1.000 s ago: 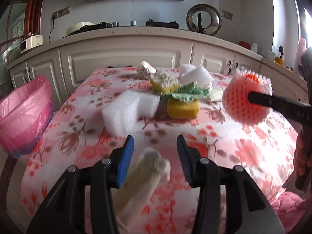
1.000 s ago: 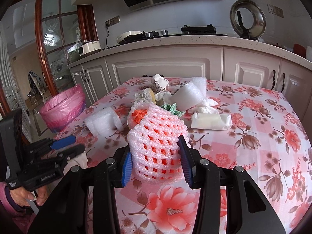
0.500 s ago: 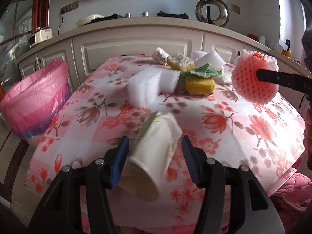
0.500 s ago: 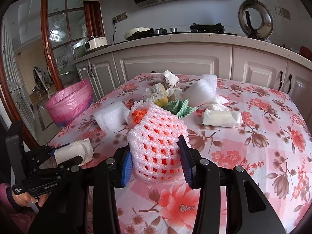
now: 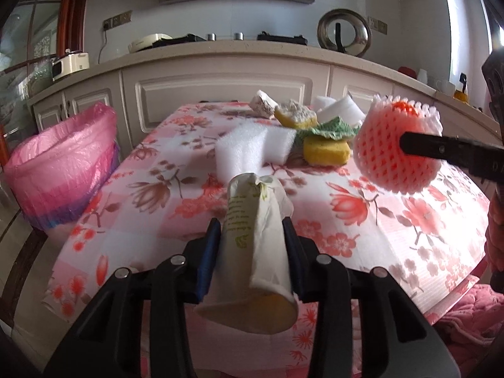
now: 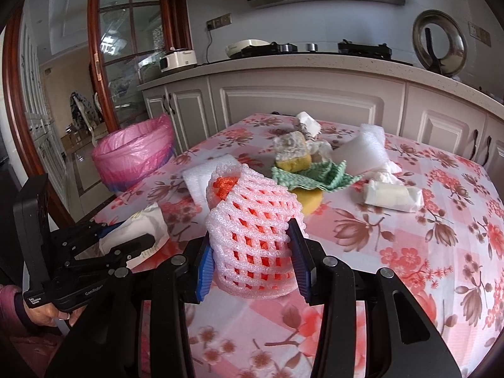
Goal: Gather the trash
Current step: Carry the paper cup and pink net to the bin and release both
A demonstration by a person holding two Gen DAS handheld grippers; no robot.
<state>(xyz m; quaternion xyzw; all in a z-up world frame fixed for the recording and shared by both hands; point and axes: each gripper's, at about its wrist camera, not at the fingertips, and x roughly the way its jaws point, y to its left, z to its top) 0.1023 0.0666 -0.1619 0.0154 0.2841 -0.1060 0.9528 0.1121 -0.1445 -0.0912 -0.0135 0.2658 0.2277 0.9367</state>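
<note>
The left gripper is clamped on a crumpled paper cup, its blue-padded fingers pressing both sides, the cup's open mouth toward the camera and its squashed end pointing forward; in the right wrist view the same gripper shows low on the left, held over the table's near left edge with the cup in it. The right gripper is closed on a pink foam net with something orange inside, lifted clear of the table; the left wrist view shows the net off to that gripper's right, one black finger across it.

Below and ahead of both grippers spreads the table in a pink floral cloth. To the left of the left gripper, beside the table, stands a bin lined with a pink bag. Straight ahead of the left gripper lies a white foam block; past it a yellow sponge under a green cloth, with a second sponge behind. Ahead-right of the right gripper are a white foam sheet and a wrapped white packet
</note>
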